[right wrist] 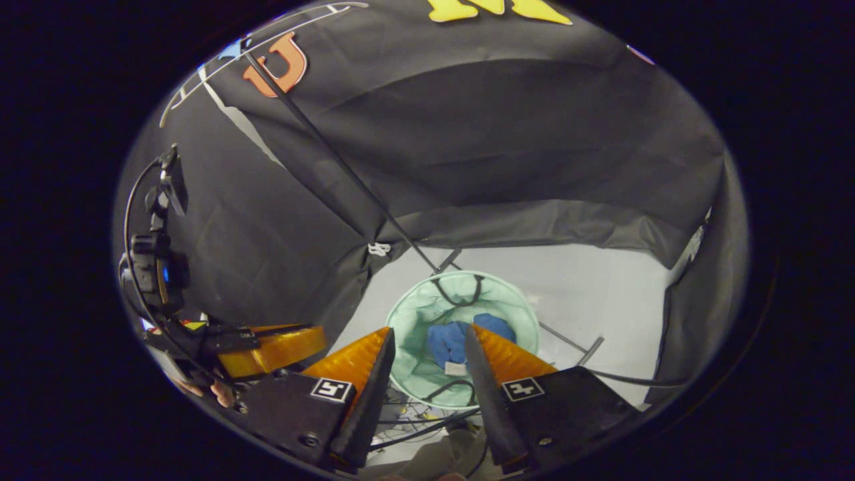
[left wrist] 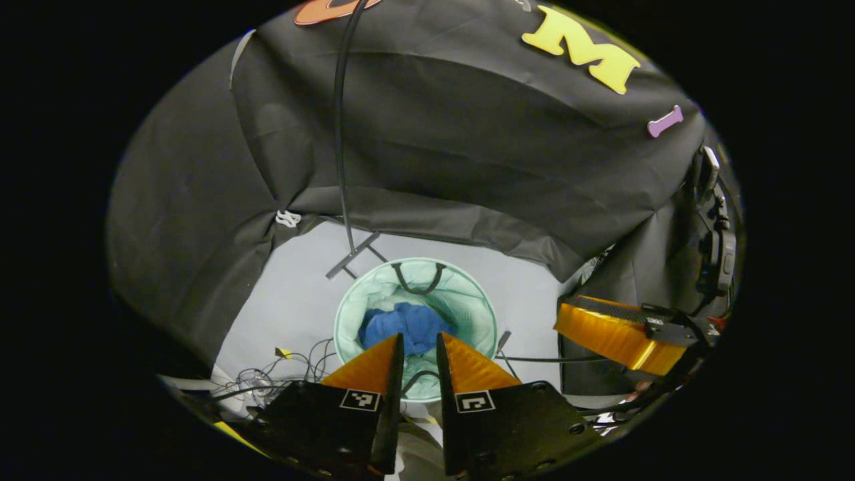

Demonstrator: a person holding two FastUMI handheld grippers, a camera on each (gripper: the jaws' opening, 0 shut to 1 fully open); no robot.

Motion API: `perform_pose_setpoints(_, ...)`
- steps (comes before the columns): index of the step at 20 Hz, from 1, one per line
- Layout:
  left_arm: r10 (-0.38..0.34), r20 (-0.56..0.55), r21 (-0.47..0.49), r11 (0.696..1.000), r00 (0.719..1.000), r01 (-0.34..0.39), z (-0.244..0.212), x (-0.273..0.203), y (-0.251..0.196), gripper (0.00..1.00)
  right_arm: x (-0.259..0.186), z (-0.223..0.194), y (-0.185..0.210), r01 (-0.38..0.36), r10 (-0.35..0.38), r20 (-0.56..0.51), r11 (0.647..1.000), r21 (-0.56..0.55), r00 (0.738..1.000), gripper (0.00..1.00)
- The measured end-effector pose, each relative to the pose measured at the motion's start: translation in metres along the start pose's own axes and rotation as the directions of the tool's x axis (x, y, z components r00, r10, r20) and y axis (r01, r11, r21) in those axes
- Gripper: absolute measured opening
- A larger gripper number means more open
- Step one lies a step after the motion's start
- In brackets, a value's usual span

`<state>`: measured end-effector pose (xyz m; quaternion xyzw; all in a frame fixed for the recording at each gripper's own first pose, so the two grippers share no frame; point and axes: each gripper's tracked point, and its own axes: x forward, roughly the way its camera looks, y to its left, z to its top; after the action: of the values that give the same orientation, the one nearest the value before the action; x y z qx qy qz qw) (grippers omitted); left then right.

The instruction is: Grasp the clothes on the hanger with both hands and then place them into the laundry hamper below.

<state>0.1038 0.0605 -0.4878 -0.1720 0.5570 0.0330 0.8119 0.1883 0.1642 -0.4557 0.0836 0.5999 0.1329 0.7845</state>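
Observation:
A round mint-green laundry hamper [left wrist: 346, 302] stands on the pale floor below both grippers, with crumpled blue clothes [left wrist: 409, 325] lying inside it. In the right gripper view the hamper [right wrist: 409, 308] holds the same blue clothes [right wrist: 446, 342], a white label showing on them. My left gripper [left wrist: 420, 339] hangs above the hamper, its fingers a small gap apart with nothing between them. My right gripper [right wrist: 428, 333] is also above the hamper, open wider and empty. Each gripper shows beside the other: the right gripper [left wrist: 618, 334] and the left gripper [right wrist: 274, 351].
A black rack pole [left wrist: 339, 133] rises from a base [left wrist: 354, 256] just behind the hamper; the same pole [right wrist: 334, 157] slants across the right gripper view. Loose cables [left wrist: 274, 374] lie on the floor near the hamper. Black cloth walls close in behind and at the sides.

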Motion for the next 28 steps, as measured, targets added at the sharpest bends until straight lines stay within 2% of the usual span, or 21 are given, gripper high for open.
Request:
perform_pose_setpoints(1, 0.009, -0.015, 0.004, 1.000, 1.000, -0.009, -0.005, -0.001, 0.002, 0.27, -0.005, 0.002, -0.001, 0.013, -0.013, 0.012, 1.000, 0.001, 1.000, 0.74)
perform_pose_setpoints(4, 0.026, -0.051, 0.017, 1.000, 0.998, -0.025, -0.021, -0.009, 0.001, 0.28, -0.022, 0.006, -0.002, 0.049, -0.048, 0.065, 0.999, -0.011, 0.997, 0.82)
perform_pose_setpoints(6, 0.019, -0.053, 0.028, 0.999, 0.998, -0.018, -0.026, -0.014, 0.000, 0.34, -0.037, 0.008, -0.007, 0.082, -0.079, 0.104, 0.996, -0.023, 0.991, 0.90)
perform_pose_setpoints(7, 0.018, -0.050, 0.036, 0.999, 0.999, -0.016, -0.026, -0.019, 0.000, 0.67, -0.043, 0.009, -0.007, 0.098, -0.095, 0.117, 0.995, -0.027, 0.989, 0.93)
perform_pose_setpoints(8, 0.021, -0.045, 0.041, 0.999, 0.999, -0.019, -0.027, -0.024, 0.002, 0.63, -0.046, 0.005, -0.006, 0.111, -0.106, 0.133, 0.993, -0.028, 0.985, 0.93)
perform_pose_setpoints(9, 0.022, -0.039, 0.044, 0.999, 0.999, -0.020, -0.026, -0.030, 0.004, 0.77, -0.051, 0.005, -0.004, 0.127, -0.122, 0.145, 0.991, -0.027, 0.982, 0.93)
perform_pose_setpoints(12, 0.021, 0.015, 0.035, 0.999, 1.000, -0.022, -0.021, -0.055, 0.006, 0.80, -0.075, -0.005, 0.005, 0.152, -0.145, 0.193, 0.988, -0.024, 0.970, 0.93)
perform_pose_setpoints(14, 0.012, 0.057, 0.031, 0.999, 0.998, -0.014, -0.016, -0.075, 0.004, 0.98, -0.100, -0.012, 0.010, 0.164, -0.157, 0.230, 0.986, -0.012, 0.960, 0.93)
perform_pose_setpoints(15, 0.008, 0.087, 0.045, 0.999, 0.996, -0.012, -0.010, -0.088, 0.001, 0.85, -0.115, -0.013, 0.016, 0.165, -0.157, 0.254, 0.986, -0.009, 0.954, 0.93)
perform_pose_setpoints(16, 0.011, 0.129, 0.071, 0.997, 0.992, -0.020, -0.006, -0.102, 0.000, 1.00, -0.129, -0.017, 0.018, 0.173, -0.165, 0.282, 0.985, -0.002, 0.945, 0.93)
perform_pose_setpoints(17, 0.008, 0.175, 0.095, 0.995, 0.984, -0.025, 0.002, -0.119, -0.001, 0.95, -0.147, -0.016, 0.021, 0.176, -0.166, 0.316, 0.984, -0.002, 0.934, 0.93)
perform_pose_setpoints(19, -0.007, 0.277, 0.140, 0.990, 0.961, -0.033, 0.018, -0.156, -0.010, 1.00, -0.180, -0.015, 0.026, 0.188, -0.176, 0.389, 0.982, 0.009, 0.904, 0.93)
perform_pose_setpoints(20, -0.022, 0.322, 0.158, 0.987, 0.947, -0.030, 0.021, -0.178, -0.015, 0.96, -0.199, -0.015, 0.027, 0.197, -0.185, 0.420, 0.980, 0.015, 0.888, 0.93)
perform_pose_setpoints(22, -0.059, 0.419, 0.202, 0.979, 0.906, -0.029, 0.032, -0.224, -0.031, 0.96, -0.243, -0.009, 0.030, 0.208, -0.187, 0.493, 0.978, 0.013, 0.849, 0.93)
perform_pose_setpoints(23, -0.071, 0.471, 0.222, 0.974, 0.879, -0.040, 0.038, -0.246, -0.040, 1.00, -0.263, -0.006, 0.030, 0.220, -0.194, 0.528, 0.975, 0.014, 0.827, 0.93)
perform_pose_setpoints(24, -0.078, 0.519, 0.236, 0.970, 0.851, -0.055, 0.041, -0.270, -0.049, 0.97, -0.288, -0.005, 0.030, 0.225, -0.193, 0.564, 0.974, 0.012, 0.803, 0.93)
perform_pose_setpoints(26, -0.101, 0.600, 0.248, 0.967, 0.793, -0.064, 0.047, -0.316, -0.066, 1.00, -0.330, -0.006, 0.031, 0.234, -0.194, 0.623, 0.972, 0.018, 0.758, 0.93)
perform_pose_setpoints(28, -0.125, 0.667, 0.251, 0.966, 0.734, -0.063, 0.048, -0.357, -0.074, 0.97, -0.357, -0.011, 0.027, 0.234, -0.183, 0.677, 0.972, 0.015, 0.713, 0.93)
